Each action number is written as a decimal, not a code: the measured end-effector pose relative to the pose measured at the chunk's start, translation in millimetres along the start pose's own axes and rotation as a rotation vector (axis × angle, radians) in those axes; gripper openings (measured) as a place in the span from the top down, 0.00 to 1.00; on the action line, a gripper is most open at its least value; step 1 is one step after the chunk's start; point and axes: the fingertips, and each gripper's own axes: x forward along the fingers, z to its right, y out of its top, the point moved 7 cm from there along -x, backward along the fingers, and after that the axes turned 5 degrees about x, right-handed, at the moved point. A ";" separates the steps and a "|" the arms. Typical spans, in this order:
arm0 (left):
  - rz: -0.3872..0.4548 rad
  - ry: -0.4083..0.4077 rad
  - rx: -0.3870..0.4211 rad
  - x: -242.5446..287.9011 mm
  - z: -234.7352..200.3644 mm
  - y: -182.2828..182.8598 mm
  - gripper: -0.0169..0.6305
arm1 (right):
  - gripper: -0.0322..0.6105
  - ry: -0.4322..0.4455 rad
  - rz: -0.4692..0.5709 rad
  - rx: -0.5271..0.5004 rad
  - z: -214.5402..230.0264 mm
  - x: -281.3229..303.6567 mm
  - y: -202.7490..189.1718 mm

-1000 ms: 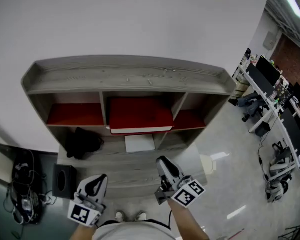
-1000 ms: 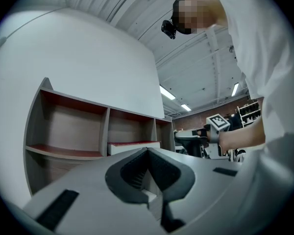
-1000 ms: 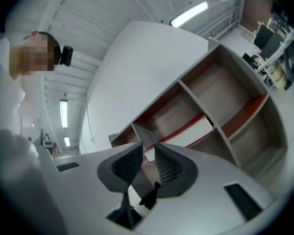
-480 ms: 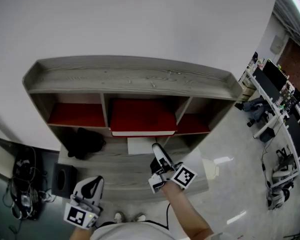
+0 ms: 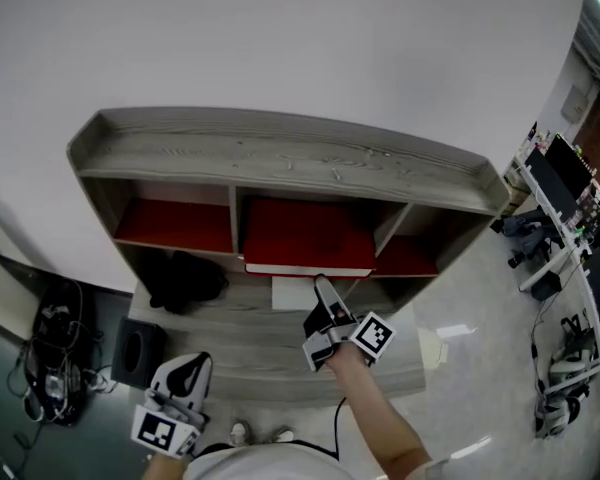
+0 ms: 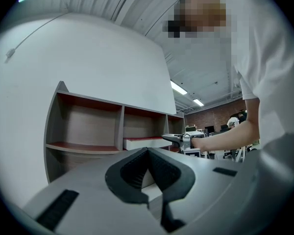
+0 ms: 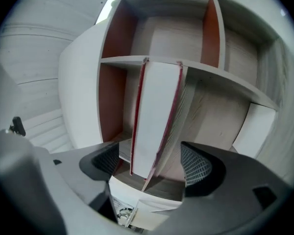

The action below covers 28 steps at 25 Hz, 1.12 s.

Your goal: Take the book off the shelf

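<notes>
The red book (image 5: 305, 236) lies flat in the middle upper compartment of the grey wooden shelf (image 5: 280, 153), with its white page edge facing me. My right gripper (image 5: 323, 290) reaches up to that edge. In the right gripper view the book (image 7: 154, 111) stands on end between the two pads (image 7: 196, 165), with a gap on each side. The right gripper (image 7: 152, 163) is open and its jaws have just been opening. My left gripper (image 5: 183, 383) hangs low at the left, far from the shelf. The left gripper (image 6: 148, 153) is shut with nothing in it.
A black bag (image 5: 185, 280) fills the lower left compartment. White sheets (image 5: 298, 293) lie in the compartment under the book. A black box (image 5: 138, 353) and cables (image 5: 45, 353) sit on the floor at left. Desks with monitors (image 5: 570, 188) stand at right.
My right gripper has moved forward to the book's edge, rolled over and opened its jaws. The left gripper has stayed low at the left.
</notes>
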 end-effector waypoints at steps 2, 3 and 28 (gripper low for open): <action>-0.005 0.008 -0.002 -1.1 -1.4 -0.7 0.95 | 0.33 -0.001 0.021 0.033 2.7 5.5 0.6; -0.007 0.013 -0.006 -1.7 -2.2 -1.2 0.95 | 0.33 0.002 0.030 0.037 2.3 8.6 0.8; 0.003 0.091 -0.065 -11.0 -16.7 -11.0 0.95 | 0.26 -0.090 0.201 0.130 6.9 63.8 13.9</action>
